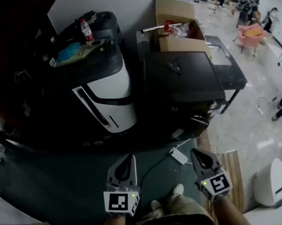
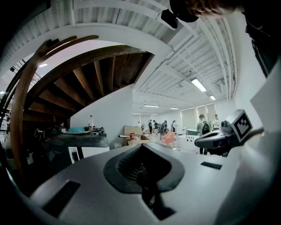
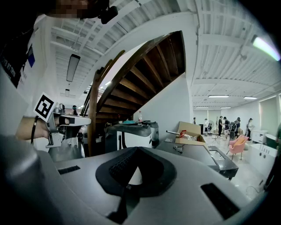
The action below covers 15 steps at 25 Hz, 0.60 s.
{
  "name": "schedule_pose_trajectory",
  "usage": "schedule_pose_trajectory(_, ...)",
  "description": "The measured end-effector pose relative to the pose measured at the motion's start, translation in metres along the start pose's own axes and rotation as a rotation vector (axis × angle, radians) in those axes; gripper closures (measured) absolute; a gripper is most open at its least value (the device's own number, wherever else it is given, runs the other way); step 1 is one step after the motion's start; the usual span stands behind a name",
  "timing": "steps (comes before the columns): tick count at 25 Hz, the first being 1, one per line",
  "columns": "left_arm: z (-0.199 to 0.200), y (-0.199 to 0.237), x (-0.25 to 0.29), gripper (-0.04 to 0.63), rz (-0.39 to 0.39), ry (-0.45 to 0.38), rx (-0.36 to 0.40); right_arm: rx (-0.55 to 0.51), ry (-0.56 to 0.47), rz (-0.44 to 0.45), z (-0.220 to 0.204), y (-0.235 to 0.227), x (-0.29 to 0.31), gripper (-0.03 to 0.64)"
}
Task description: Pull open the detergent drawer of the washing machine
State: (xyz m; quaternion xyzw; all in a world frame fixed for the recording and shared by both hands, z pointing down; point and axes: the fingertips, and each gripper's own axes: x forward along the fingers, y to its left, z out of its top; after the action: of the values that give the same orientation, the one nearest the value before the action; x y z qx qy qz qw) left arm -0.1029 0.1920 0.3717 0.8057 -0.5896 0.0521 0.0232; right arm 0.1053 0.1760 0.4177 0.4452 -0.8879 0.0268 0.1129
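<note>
Left gripper point(image 1: 129, 161) and right gripper point(image 1: 196, 153) were shut and empty; the washing machine point(image 1: 112, 95) stood ahead, nearer the left.

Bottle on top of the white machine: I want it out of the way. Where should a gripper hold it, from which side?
Probably the bottle at its red label, coming level from your side. It stands upright, so its round body suits jaws either side; the teal clutter lies left of it and dark gear behind.
</note>
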Motion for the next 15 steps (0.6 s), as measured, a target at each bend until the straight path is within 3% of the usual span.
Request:
schedule_pose_trajectory(8,-0.010,0.002,-0.021,0.592,-0.003,0.010,-0.017,0.023,0.032,-0.030,-0.013,0.006,-0.014,0.615)
schedule_pose_trajectory(15,-0.020,0.008,-0.034,0.592,-0.011,0.018,-0.032,0.000,-0.033,-0.038,0.009,0.012,-0.020,0.615)
